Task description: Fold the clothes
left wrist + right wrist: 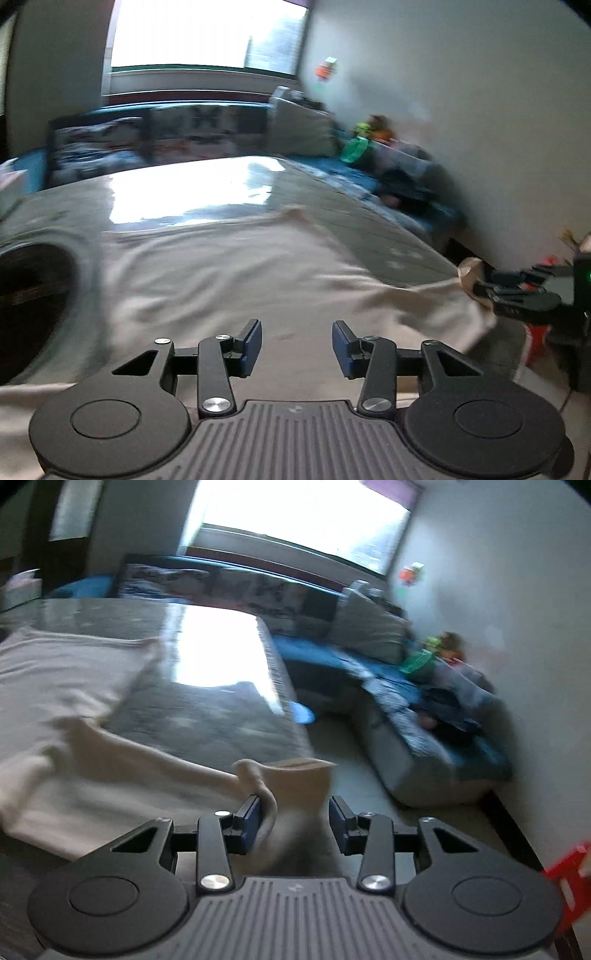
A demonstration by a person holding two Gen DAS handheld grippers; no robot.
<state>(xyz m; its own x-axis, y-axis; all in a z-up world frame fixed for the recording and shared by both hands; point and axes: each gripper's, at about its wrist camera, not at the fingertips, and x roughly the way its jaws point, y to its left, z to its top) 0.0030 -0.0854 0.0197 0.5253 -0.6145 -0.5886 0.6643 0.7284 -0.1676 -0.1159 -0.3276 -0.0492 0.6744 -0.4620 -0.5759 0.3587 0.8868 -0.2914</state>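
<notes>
A cream garment (229, 269) lies spread on the grey table (332, 199). My left gripper (297, 345) is open and empty, low over the garment's near part. My right gripper (295, 821) has its jaws apart with a bunched cuff of the garment (295, 775) lying between them, the fabric touching the left pad. In the left wrist view the right gripper (480, 286) shows at the far right, lifting that sleeve end off the table's right edge. The rest of the garment (66, 686) lies to the left in the right wrist view.
A dark round opening (33, 302) sits at the table's left. A blue and grey sofa (417, 716) with cushions and toys runs along the wall behind and to the right. A red object (569, 882) is at the lower right. A bright window (207, 33) is behind.
</notes>
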